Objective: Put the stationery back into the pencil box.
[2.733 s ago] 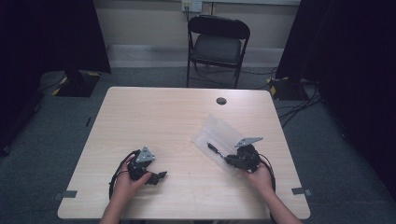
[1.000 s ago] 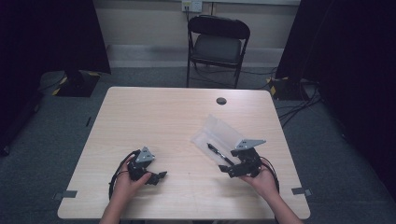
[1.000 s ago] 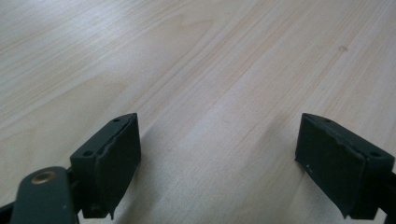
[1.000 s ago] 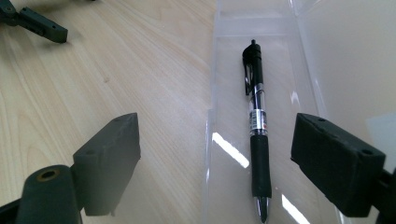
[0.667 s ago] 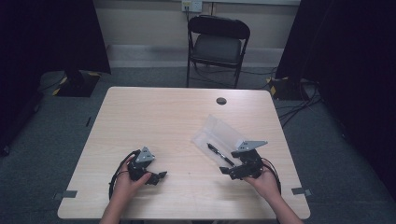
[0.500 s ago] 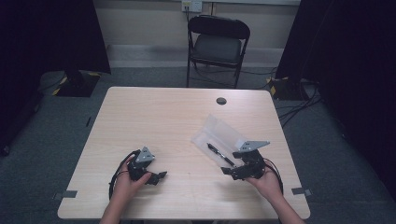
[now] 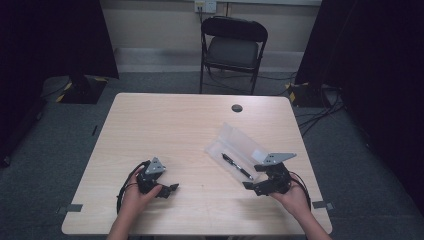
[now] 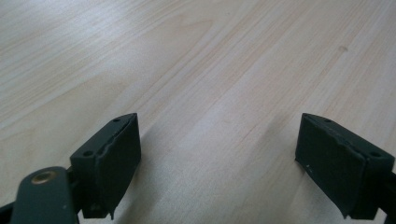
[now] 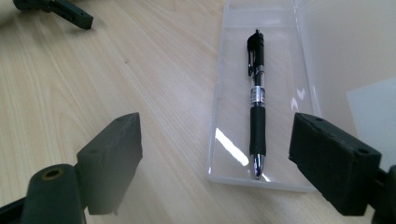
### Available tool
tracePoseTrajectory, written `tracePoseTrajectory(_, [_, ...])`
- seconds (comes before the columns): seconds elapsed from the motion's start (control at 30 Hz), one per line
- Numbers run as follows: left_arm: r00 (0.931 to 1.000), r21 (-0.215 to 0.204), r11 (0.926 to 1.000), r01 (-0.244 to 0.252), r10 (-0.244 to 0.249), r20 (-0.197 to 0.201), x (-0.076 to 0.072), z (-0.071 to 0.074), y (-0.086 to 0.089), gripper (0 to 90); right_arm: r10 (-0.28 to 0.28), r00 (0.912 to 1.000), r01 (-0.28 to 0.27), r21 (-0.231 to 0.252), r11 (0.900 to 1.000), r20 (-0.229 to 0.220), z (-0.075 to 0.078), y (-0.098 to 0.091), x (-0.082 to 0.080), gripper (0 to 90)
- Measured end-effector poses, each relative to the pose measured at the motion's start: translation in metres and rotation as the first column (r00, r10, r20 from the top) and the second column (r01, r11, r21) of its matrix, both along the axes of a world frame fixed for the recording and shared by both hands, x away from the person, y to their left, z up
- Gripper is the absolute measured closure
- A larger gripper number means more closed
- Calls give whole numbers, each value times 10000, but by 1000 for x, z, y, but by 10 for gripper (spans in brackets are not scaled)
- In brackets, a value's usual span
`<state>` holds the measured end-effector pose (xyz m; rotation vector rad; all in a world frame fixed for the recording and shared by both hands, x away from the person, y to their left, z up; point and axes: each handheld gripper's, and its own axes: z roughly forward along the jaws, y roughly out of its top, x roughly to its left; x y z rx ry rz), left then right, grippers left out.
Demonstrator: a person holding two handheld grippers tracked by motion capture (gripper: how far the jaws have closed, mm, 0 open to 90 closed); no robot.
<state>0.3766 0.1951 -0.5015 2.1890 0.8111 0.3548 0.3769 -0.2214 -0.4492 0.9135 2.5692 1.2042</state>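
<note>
Pen (image 9: 256,107) — slim black barrel, clear mid-section, metal tip — lying lengthwise in a shallow clear plastic case (image 9: 224,102), lid open, on the pale wood-grain bench (image 7: 165,130) toward its right edge. Right gripper (image 9: 224,158): blocky matte fingers apart, just short of the case's near end. Left gripper (image 8: 219,158): fingers apart over bare bench — open room all around.

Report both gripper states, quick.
Left gripper: open, holding nothing, over bare table.
Right gripper: open, holding nothing, facing the pen in its clear case.
</note>
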Motion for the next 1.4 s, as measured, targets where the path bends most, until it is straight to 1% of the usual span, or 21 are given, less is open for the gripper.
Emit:
tracePoseTrajectory(0.3, [10000, 4, 10000, 2, -2, 3, 0, 0, 0, 140, 36, 10000, -36, 35, 10000, 26, 2, -10, -4, 171])
tracePoseTrajectory(0.7, [10000, 5, 10000, 2, -2, 1, 0, 0, 0, 140, 59, 10000, -59, -48, 10000, 31, 0, -21, -8, 178])
tracePoseTrajectory(0.87, [10000, 9, 10000, 5, -5, 5, 0, 0, 0, 140, 91, 9999, -92, 18, 10000, 47, -1, -24, -10, 178])
tracePoseTrajectory(1.3, [10000, 6, 10000, 3, -3, 3, 0, 0, 0, 140, -81, 10000, 80, 73, 9999, 22, -4, -34, -13, 179])
tracePoseTrajectory(1.4, [10000, 5, 10000, -4, 4, 5, 0, 0, 0, 140, -109, 9999, 109, -42, 9999, 93, -5, -37, -14, 179])
